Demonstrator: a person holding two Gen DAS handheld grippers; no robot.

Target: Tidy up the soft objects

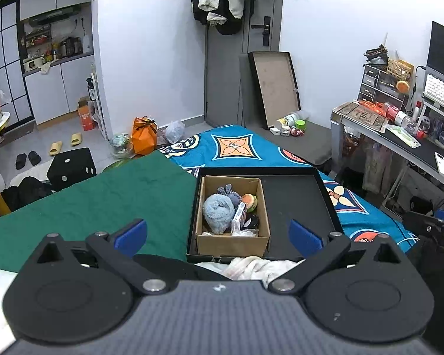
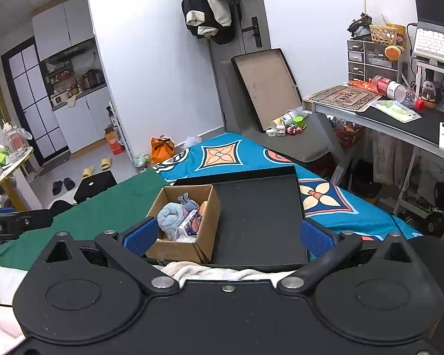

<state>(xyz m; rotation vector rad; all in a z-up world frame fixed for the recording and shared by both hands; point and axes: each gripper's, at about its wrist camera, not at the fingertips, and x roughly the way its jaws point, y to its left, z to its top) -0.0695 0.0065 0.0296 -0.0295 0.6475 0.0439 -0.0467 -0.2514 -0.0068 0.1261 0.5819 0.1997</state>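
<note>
A brown cardboard box (image 1: pixel 231 241) stands in the left part of a shallow black tray (image 1: pixel 299 204) on the bed. In it lie a fluffy light-blue plush (image 1: pixel 217 211), a small grey-blue plush (image 1: pixel 229 192), a burger-shaped toy (image 1: pixel 248 200) and a small clear packet (image 1: pixel 239 213). My left gripper (image 1: pixel 219 233) is open and empty, held above the near edge of the tray. My right gripper (image 2: pixel 229 236) is open and empty too, just right of it. The box (image 2: pixel 205 238), the tray (image 2: pixel 260 222) and the blue plush (image 2: pixel 170 217) also show in the right wrist view. A white cloth (image 1: pixel 257 267) lies under both grippers.
The bed carries a green cloth (image 1: pixel 103 204) on the left and a blue patterned blanket (image 1: pixel 239 145) beyond the tray. A cluttered desk (image 1: pixel 405 139) stands to the right. A black stool (image 1: pixel 72 167), slippers and bags lie on the floor at the left.
</note>
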